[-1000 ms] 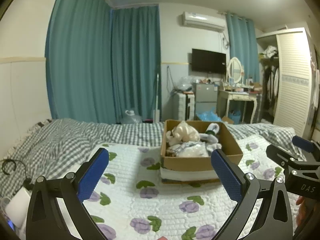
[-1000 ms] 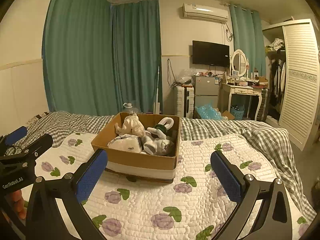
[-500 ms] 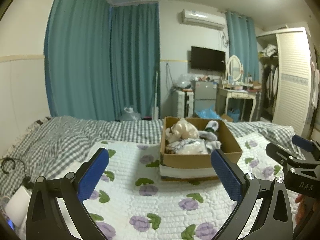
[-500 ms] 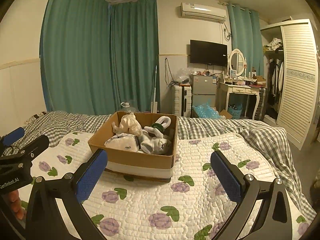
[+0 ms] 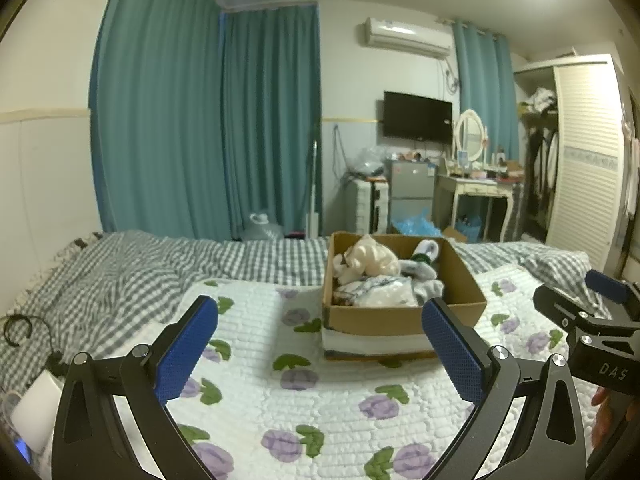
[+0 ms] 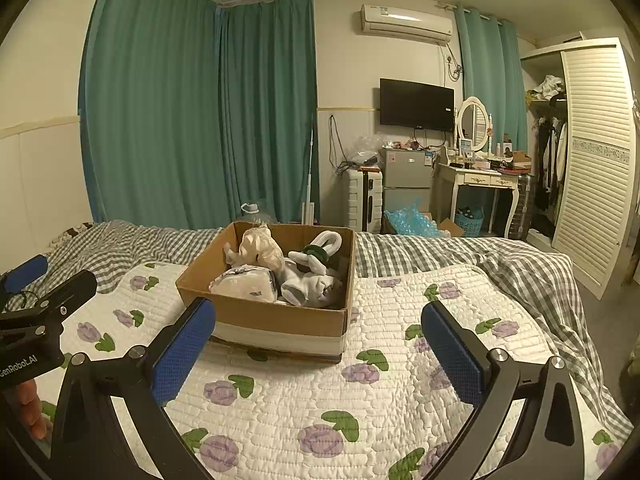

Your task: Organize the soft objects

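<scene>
A cardboard box (image 5: 404, 316) (image 6: 276, 314) stands on the flowered white quilt (image 5: 312, 408) (image 6: 360, 392). It holds soft things: a cream plush toy (image 5: 370, 258) (image 6: 258, 246), a white padded pouch (image 5: 380, 294) (image 6: 246, 286), grey-white socks (image 6: 310, 288) and a white and green piece (image 6: 318, 250). My left gripper (image 5: 320, 352) is open and empty, above the quilt in front of the box. My right gripper (image 6: 318, 354) is open and empty, also short of the box. Each gripper shows at the edge of the other's view.
A grey checked blanket (image 5: 132, 276) (image 6: 500, 268) covers the far and side parts of the bed. A white item and a cable (image 5: 28, 396) lie at the left edge. Teal curtains, a dresser (image 6: 480, 184), a small fridge and a wardrobe stand beyond.
Both cameras have tilted or drawn back slightly, so the box sits a little farther and lower in view. Both grippers stay open and empty.
</scene>
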Available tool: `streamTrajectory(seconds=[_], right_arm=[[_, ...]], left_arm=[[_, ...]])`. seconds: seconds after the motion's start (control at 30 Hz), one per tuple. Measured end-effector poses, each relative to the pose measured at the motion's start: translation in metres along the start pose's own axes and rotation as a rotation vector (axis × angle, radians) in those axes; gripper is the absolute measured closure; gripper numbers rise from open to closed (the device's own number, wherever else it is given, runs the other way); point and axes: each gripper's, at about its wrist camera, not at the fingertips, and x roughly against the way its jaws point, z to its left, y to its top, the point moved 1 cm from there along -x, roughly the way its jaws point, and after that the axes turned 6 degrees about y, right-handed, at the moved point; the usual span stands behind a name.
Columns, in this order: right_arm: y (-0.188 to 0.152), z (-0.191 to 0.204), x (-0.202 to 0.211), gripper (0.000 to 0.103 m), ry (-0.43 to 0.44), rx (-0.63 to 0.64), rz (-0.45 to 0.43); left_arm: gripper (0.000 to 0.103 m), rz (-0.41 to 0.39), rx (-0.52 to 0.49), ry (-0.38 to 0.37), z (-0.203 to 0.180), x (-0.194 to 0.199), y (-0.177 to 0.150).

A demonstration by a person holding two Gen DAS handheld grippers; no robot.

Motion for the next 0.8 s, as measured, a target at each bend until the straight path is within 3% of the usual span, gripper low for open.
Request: streamTrajectory(seconds=[0.8], right_arm=[[-0.0008, 0.0011, -0.0027, 0.000, 0.001, -0.006, 0.004]], left_arm=[[0.000, 0.002, 0.000, 0.000, 0.0007, 0.0002, -0.0007]])
